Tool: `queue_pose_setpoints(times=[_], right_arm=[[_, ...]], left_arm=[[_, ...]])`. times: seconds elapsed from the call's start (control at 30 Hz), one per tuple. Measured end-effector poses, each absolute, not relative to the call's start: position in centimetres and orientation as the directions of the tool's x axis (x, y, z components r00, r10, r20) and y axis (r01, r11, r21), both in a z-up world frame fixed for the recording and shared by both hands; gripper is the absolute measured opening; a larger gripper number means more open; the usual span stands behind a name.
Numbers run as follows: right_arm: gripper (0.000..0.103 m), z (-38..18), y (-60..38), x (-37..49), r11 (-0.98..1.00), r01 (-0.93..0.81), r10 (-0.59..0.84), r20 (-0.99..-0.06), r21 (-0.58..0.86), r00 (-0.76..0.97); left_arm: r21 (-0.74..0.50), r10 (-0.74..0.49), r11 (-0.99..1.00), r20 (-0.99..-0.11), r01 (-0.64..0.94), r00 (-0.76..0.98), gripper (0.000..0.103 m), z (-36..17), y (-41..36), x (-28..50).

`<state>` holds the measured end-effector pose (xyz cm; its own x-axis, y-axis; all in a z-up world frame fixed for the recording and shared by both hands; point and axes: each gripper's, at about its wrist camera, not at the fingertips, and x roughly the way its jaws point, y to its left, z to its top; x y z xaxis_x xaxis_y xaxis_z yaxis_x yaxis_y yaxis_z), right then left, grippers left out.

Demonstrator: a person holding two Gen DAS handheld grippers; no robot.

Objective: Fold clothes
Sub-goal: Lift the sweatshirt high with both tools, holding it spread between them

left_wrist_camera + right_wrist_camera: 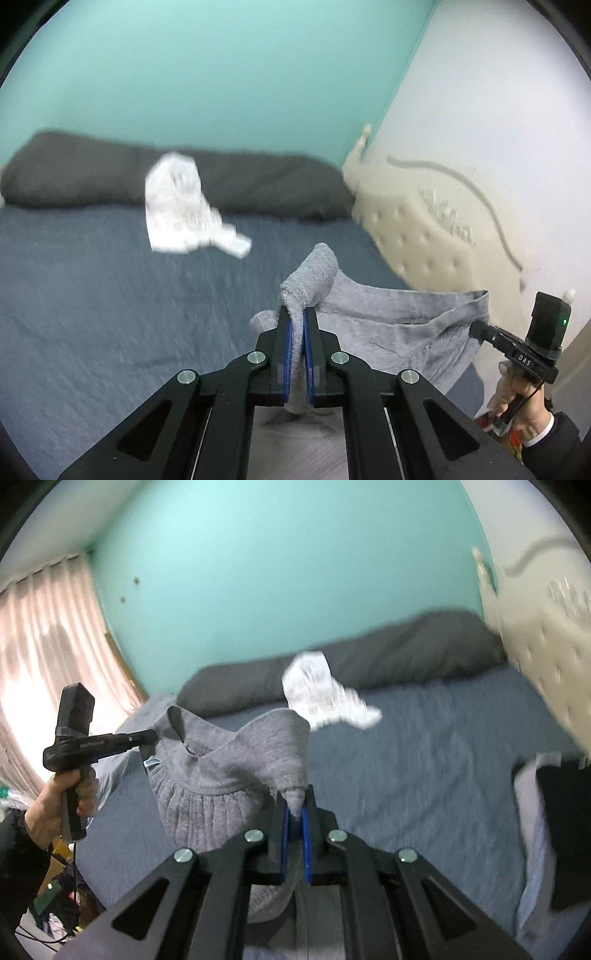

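A grey garment (388,325) hangs stretched in the air over the bed, held by both grippers. My left gripper (297,314) is shut on one edge of it; the cloth bunches above the blue pads. My right gripper (294,808) is shut on the other edge of the grey garment (221,771). Each gripper shows in the other's view: the right one (476,328) at the far right, the left one (147,738) at the left, both clamped on the waistband. A crumpled white garment (181,210) lies on the blue bed, also in the right wrist view (321,694).
The bed has a dark blue sheet (110,295) and a dark grey pillow (258,184) against the teal wall. A cream tufted headboard (424,229) stands at the right. Dark and pale clothes (554,830) lie at the bed's right edge. Curtains (44,635) hang at the left.
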<state>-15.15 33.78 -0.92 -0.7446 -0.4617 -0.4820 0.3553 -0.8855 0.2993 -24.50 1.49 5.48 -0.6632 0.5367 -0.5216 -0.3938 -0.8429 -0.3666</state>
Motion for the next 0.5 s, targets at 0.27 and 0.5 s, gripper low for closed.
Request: queue_pose_setpoints(times=[0.27, 0.5], right_arm=[[0.006, 13.9, 31.2, -13.4, -0.884, 0.437, -0.468, -0.338, 0.167, -0.817], [0.005, 25.1, 29.5, -11.2, -0.883, 0.463, -0.466, -0.233, 0.073, -0.853]], left_arm=[[-0.281, 0.483, -0.873, -0.380, -0.400, -0.788, 0.006, 20.4, -1.2, -20.1], [-0.199, 0.434, -0.899, -0.268, -0.391, -0.860, 0.006, 31.9, -2.3, -15.6]])
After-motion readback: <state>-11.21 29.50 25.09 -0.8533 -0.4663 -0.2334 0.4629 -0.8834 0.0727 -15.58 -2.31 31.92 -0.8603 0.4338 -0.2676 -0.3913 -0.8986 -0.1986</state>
